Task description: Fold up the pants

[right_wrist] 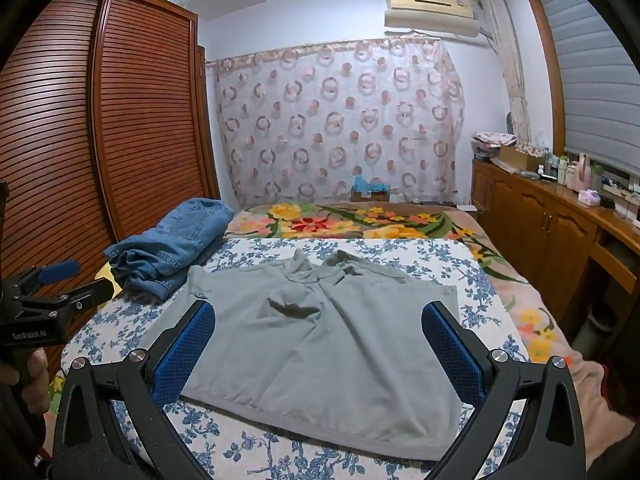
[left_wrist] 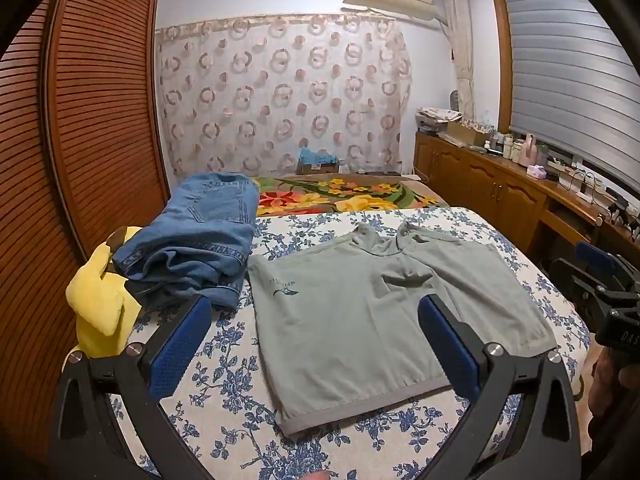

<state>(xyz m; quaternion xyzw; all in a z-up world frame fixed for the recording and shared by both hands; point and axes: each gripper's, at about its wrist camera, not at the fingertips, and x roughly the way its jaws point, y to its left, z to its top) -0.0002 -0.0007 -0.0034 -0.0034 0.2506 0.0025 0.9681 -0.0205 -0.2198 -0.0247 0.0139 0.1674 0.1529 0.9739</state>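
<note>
Grey-green pants (left_wrist: 360, 320) lie spread flat on the blue-flowered bed sheet (left_wrist: 224, 364), waistband toward me; they also show in the right wrist view (right_wrist: 332, 344). My left gripper (left_wrist: 314, 312) is open and empty, hovering above the near left part of the pants. My right gripper (right_wrist: 318, 316) is open and empty above the waistband side. The right gripper also shows at the right edge of the left wrist view (left_wrist: 600, 280), and the left gripper at the left edge of the right wrist view (right_wrist: 64, 280).
Folded blue jeans (left_wrist: 196, 240) and a yellow cloth (left_wrist: 100, 304) lie at the bed's left. A floral blanket (left_wrist: 344, 194) covers the far end. A slatted wooden wardrobe (left_wrist: 92, 120) stands left, a cluttered wooden cabinet (left_wrist: 500, 184) right.
</note>
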